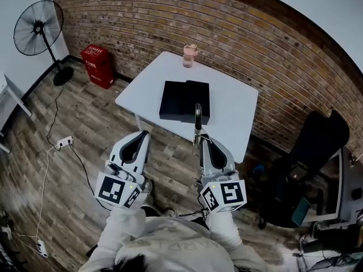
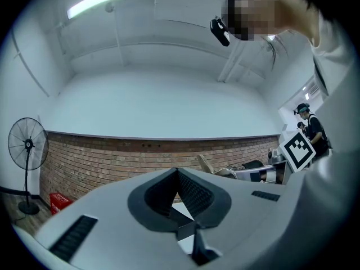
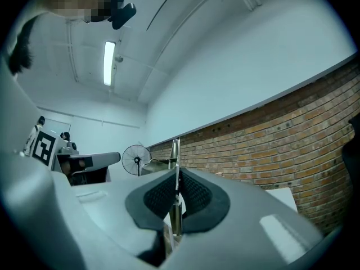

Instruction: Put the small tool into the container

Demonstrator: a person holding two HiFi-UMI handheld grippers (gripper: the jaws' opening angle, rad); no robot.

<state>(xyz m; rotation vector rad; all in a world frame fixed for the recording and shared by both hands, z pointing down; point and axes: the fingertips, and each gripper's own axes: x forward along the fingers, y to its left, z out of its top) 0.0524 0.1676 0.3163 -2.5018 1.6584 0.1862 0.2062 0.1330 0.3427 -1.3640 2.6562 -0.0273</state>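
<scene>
A thin metal tool (image 1: 198,118) stands upright in my right gripper (image 1: 200,138), whose jaws are shut on it. In the right gripper view the tool (image 3: 175,151) sticks up between the dark pads (image 3: 194,193) of the right gripper (image 3: 176,176). A black open container (image 1: 184,101) lies on the white table (image 1: 238,115) ahead, beyond both grippers. My left gripper (image 1: 139,138) is held to the left at about the same height, jaws together, holding nothing. In the left gripper view the left gripper (image 2: 178,172) has its pads meeting at the tip.
A pink cup (image 1: 190,55) stands at the table's far edge by the brick wall. A standing fan (image 1: 38,30) and a red box (image 1: 98,66) are at the left. A black chair (image 1: 309,163) is at the right. A power strip (image 1: 64,142) and cables lie on the wooden floor.
</scene>
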